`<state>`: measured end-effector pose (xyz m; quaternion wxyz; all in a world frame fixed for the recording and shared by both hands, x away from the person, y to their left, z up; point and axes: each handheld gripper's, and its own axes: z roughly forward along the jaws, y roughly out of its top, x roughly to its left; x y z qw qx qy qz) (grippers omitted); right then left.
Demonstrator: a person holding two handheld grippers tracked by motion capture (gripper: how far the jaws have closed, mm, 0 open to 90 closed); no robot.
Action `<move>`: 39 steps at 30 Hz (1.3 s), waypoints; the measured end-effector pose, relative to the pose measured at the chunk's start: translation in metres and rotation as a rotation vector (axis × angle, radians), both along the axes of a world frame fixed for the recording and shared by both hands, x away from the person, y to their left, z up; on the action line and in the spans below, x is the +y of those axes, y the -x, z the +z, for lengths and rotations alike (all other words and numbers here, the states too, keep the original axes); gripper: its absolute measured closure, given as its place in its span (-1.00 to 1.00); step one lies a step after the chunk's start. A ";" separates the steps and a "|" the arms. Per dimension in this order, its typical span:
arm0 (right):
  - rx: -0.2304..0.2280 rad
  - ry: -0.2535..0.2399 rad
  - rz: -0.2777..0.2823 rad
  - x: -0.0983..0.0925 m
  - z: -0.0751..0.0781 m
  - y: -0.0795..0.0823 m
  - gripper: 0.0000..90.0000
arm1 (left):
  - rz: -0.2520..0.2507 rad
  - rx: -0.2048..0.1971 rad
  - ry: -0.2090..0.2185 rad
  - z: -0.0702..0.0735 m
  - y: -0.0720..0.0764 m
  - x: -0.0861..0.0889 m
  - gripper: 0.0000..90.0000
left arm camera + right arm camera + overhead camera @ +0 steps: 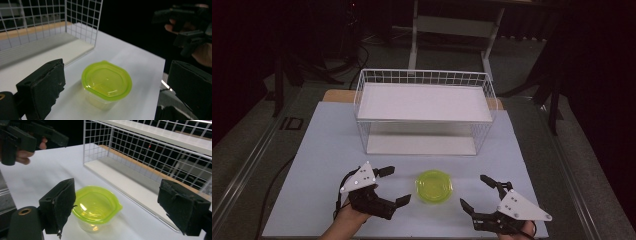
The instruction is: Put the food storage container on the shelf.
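Both jaws wide and released: left gripper (394, 186) and right gripper (475, 191) flank the lidded container (434, 186), contents unclear.

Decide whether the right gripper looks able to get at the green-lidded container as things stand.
Probably yes. The right gripper stands open beside the green-lidded container, with bare table between them. The wire rack sits farther back and the left gripper waits on the other side, touching nothing.
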<state>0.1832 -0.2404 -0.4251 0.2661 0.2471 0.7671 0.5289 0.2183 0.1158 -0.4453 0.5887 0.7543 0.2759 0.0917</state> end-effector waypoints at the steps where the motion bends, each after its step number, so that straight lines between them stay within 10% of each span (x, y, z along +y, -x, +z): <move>1: 0.010 -0.003 0.004 0.001 0.001 -0.002 -0.67 | -0.011 0.000 -0.006 0.001 -0.001 -0.002 -0.95; 12: 0.068 -0.038 -0.017 0.005 0.009 -0.035 -0.70 | -0.080 0.010 -0.043 0.005 -0.013 -0.020 -0.95; 19: 0.165 -0.009 -0.042 0.008 0.010 -0.052 -0.72 | -0.003 0.022 -0.026 0.007 -0.023 -0.025 -0.89; 39: 0.435 -0.013 -0.060 0.022 -0.038 -0.082 -0.34 | 0.043 0.360 -0.082 -0.044 -0.051 -0.041 -0.56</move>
